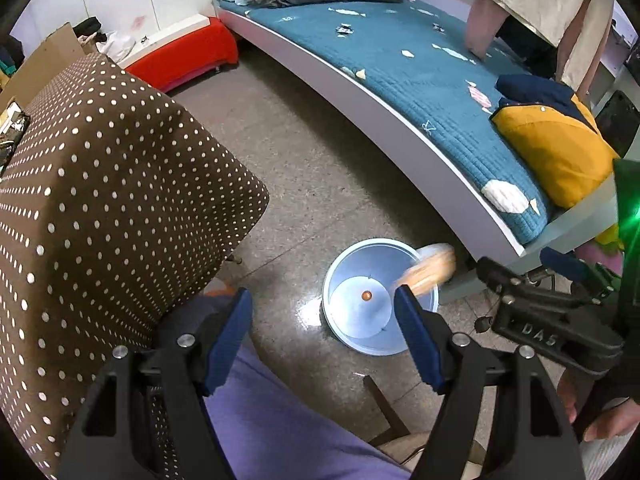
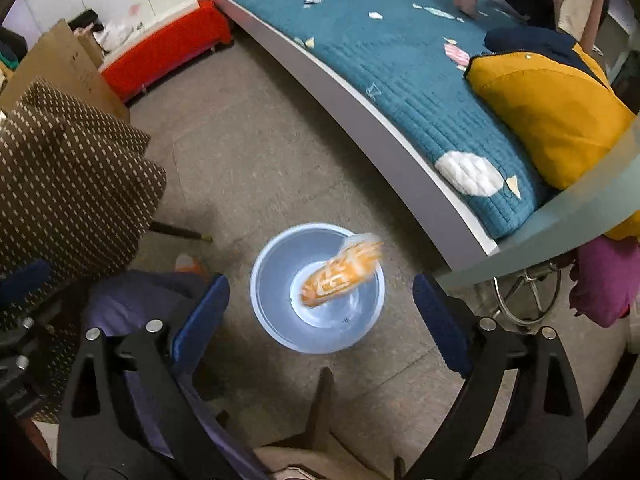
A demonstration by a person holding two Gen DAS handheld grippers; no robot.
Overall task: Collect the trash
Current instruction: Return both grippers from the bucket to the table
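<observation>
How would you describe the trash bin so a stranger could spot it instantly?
Start at the bed with the teal quilt. On the floor beside its near corner stands the pale blue round bin. It is the only open container there, with a blurred orange wrapper over it.

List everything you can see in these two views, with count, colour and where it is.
bin: one, pale blue, on the floor by the bed.
wrapper: one, orange and white, blurred, over the bin's mouth.
small object: one, reddish, on the bin's bottom.
bed: one, teal quilt, upper right.
jacket: one, yellow and navy, on the bed.
bench: one, red, by the wall.
chair cover: one, brown with white dots, left.
left hand-held gripper: one, black with blue pads, open, empty.
right hand-held gripper: one, same colours, open, empty.
</observation>
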